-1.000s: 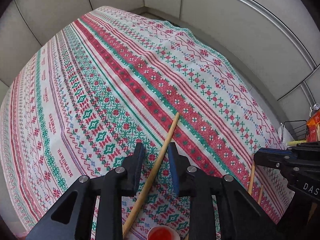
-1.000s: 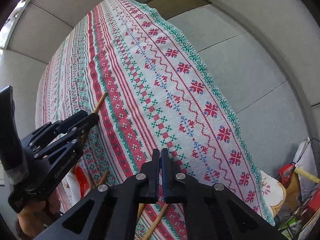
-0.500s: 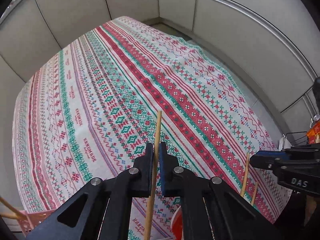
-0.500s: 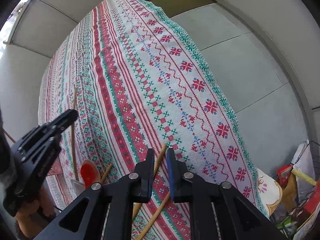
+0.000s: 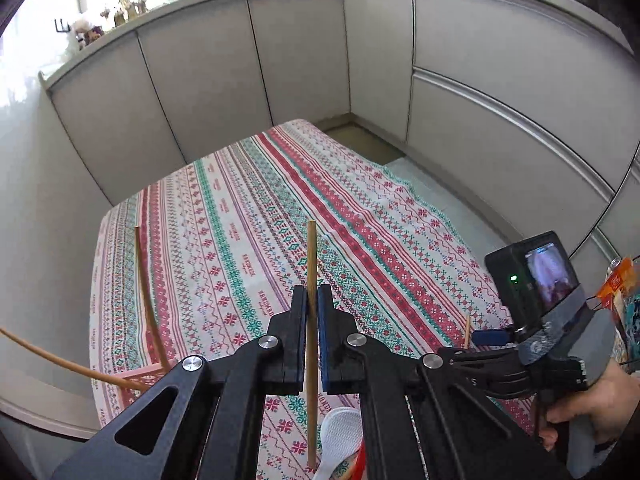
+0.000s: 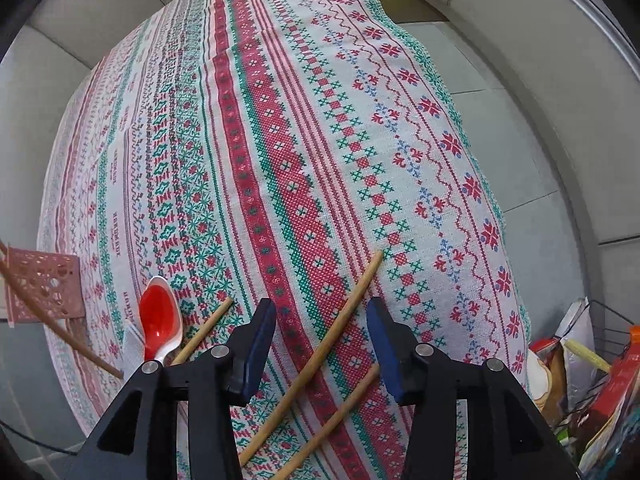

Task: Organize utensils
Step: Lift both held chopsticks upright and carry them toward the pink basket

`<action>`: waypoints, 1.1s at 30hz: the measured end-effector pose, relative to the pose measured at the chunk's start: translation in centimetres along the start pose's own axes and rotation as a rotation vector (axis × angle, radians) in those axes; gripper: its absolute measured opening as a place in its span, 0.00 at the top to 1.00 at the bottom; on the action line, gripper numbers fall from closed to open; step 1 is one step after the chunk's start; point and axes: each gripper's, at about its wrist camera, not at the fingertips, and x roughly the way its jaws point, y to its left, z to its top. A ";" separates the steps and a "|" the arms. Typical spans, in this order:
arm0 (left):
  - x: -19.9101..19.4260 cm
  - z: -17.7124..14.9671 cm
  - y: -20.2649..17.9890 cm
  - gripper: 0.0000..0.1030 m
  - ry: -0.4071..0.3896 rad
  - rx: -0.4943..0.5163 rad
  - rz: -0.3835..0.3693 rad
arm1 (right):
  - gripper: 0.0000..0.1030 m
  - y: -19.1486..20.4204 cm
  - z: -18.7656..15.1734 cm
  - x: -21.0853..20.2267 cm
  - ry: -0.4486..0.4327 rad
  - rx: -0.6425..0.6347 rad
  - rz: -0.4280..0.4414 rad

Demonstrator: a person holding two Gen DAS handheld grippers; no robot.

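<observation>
Left gripper (image 5: 312, 300) is clamped tight on a wooden chopstick (image 5: 311, 264), which stands upright between the pads and clear of the table, its top poking above the fingertips! Right gripper (image 6: 322, 320) has just been opening, and its jaws now stand apart over the near end of the table with nothing pinched; a curved chopstick (image 6: 344, 312) lies on the cloth between the blue pads (image 6: 260, 332), untouched. Underneath it all, the red, green and white patterned tablecloth (image 6: 280, 140) covers the whole table. At the near left corner sits a pink perforated basket (image 6: 48, 280) with long thin sticks leaning out of it. Just in from that corner, a red spoon (image 6: 158, 316) rests nested in a white spoon (image 6: 176, 344), with a short chopstick (image 6: 208, 328) angled right beside them. One more chopstick (image 6: 340, 412) lies along the near edge, just beside the curved one.
</observation>
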 end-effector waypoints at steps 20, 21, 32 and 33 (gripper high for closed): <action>-8.6 -6.2 7.9 0.95 -0.134 -0.235 -0.006 | 0.95 1.2 2.7 -3.1 -0.157 0.058 0.112; -9.0 -6.4 8.3 0.95 -0.143 -0.245 -0.005 | 0.95 1.4 2.7 -3.9 -0.172 0.057 0.135; -14.3 -6.4 12.2 0.95 -0.331 -0.367 0.012 | 0.95 4.2 0.2 -13.5 -0.412 -0.033 0.316; -14.9 -6.4 12.4 0.95 -0.352 -0.376 0.019 | 0.95 4.2 -0.1 -14.5 -0.436 -0.040 0.329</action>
